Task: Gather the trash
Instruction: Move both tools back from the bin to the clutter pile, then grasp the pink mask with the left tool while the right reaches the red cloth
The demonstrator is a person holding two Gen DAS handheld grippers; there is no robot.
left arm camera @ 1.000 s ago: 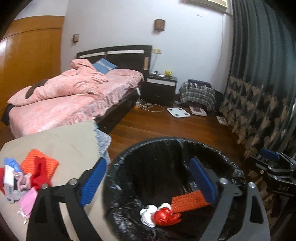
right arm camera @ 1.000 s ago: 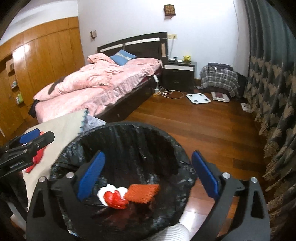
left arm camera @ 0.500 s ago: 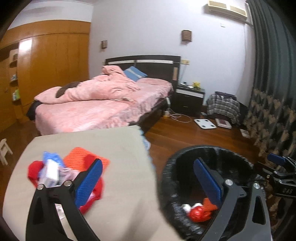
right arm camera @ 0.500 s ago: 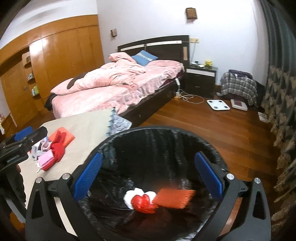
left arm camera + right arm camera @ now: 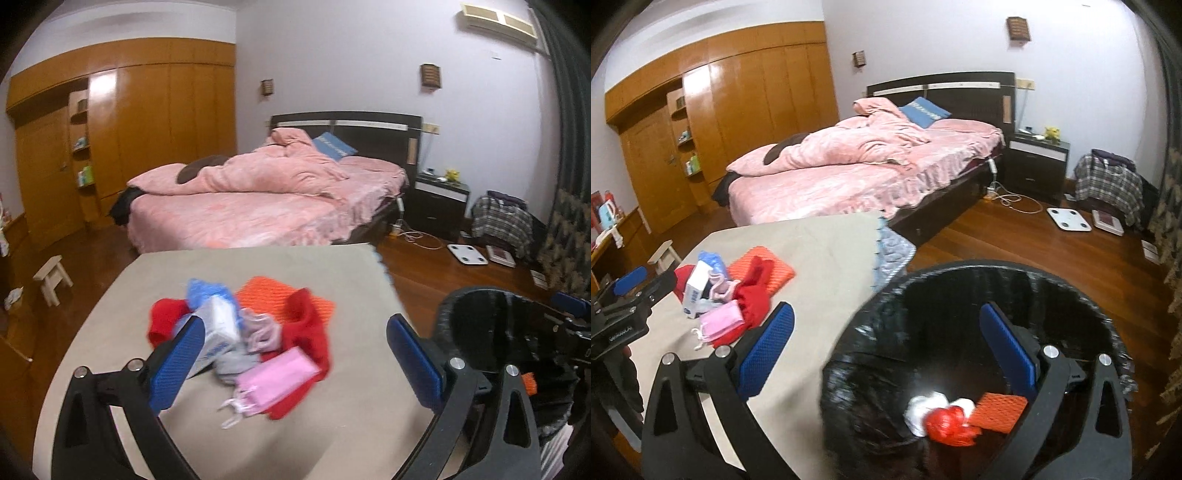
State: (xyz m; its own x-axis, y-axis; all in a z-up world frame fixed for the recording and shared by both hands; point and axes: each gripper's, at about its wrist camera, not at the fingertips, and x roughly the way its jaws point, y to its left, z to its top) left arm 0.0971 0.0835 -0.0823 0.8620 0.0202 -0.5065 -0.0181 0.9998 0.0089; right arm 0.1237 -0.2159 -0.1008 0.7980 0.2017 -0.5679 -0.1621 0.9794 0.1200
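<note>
Trash sits heaped on the beige cloth-covered tabletop [image 5: 332,266]: a flat pink pouch [image 5: 275,378], a crumpled red cloth [image 5: 308,332], an orange mesh pad [image 5: 269,295], a white-and-blue carton [image 5: 218,328] and a blue plastic wrapper [image 5: 205,291], all touching or overlapping. Your left gripper [image 5: 295,363] hovers just above the heap, jaws wide and holding nothing. At 3 o'clock from the pile stands the round bin lined with a black plastic bag [image 5: 871,332], hard against the tabletop's edge. Your right gripper [image 5: 886,354] hangs over the bin's rim, jaws wide and empty. Inside the bin lie a red crinkled wrapper [image 5: 947,422], white wadded paper [image 5: 919,408] and another orange mesh piece [image 5: 997,410]. Beyond, at 12 o'clock, is the pink-quilted bed [image 5: 258,206].
</note>
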